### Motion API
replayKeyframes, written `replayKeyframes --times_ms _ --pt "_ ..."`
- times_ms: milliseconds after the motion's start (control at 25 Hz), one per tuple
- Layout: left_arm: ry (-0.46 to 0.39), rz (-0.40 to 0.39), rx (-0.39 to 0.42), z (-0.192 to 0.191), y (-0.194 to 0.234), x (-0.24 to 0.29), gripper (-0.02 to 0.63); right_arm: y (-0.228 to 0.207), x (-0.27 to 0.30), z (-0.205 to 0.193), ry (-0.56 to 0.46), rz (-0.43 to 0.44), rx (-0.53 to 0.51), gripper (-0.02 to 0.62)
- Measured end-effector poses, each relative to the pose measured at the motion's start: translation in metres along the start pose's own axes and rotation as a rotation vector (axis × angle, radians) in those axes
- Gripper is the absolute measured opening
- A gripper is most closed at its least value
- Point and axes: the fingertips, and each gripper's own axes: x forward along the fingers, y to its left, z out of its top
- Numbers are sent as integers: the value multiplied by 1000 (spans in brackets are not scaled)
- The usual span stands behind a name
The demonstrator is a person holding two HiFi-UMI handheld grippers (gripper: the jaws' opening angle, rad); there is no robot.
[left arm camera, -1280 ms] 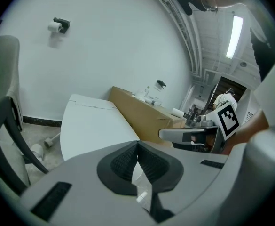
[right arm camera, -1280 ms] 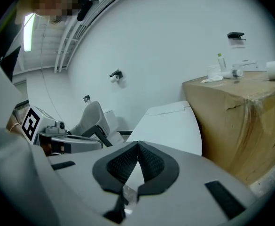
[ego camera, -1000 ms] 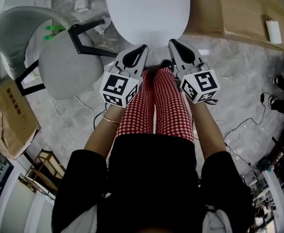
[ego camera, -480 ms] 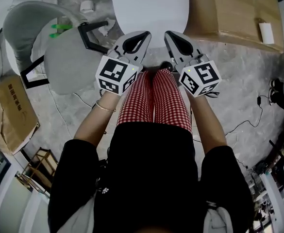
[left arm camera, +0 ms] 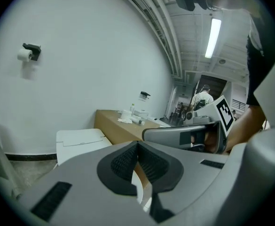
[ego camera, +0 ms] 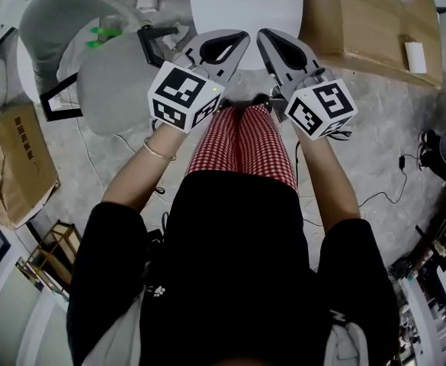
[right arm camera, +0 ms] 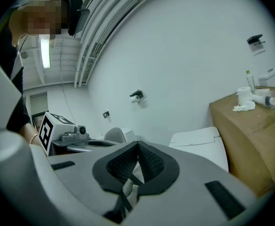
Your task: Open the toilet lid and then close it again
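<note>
I see a smooth, glossy white toilet lid (ego camera: 245, 6) at 12 o'clock. My left gripper (left arm camera: 137, 144) and right gripper (right arm camera: 137, 144) are matt grey plastic with ribbed black pads (left arm camera: 125, 161). A matt brown cardboard box (ego camera: 367, 21) sits at 1 o'clock on a mottled, stone-like floor (ego camera: 390, 120).

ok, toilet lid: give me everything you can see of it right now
The toilet lid is plain white and smooth, plastic by the look of it, with a rounded front edge. It lies down flat, closed, and its rear is cut off at the top of the head view. A brown cardboard box stands close along its right side. The left gripper and right gripper, both shut and empty, hang by its front edge. No contact shows.
</note>
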Motion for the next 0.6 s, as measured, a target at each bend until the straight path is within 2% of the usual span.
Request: replayKeyframes --times_ms 120,440,600 --pt "-8 -30 16 17 -7 -1 5 3 1 16 -6 -4 -26 20" --pt "59 -92 70 34 -27 -4 5 12 -6 44 -34 2 -31 20" --pt "76 -107 53 41 -34 -9 4 22 -7 55 -43 26 -30 21"
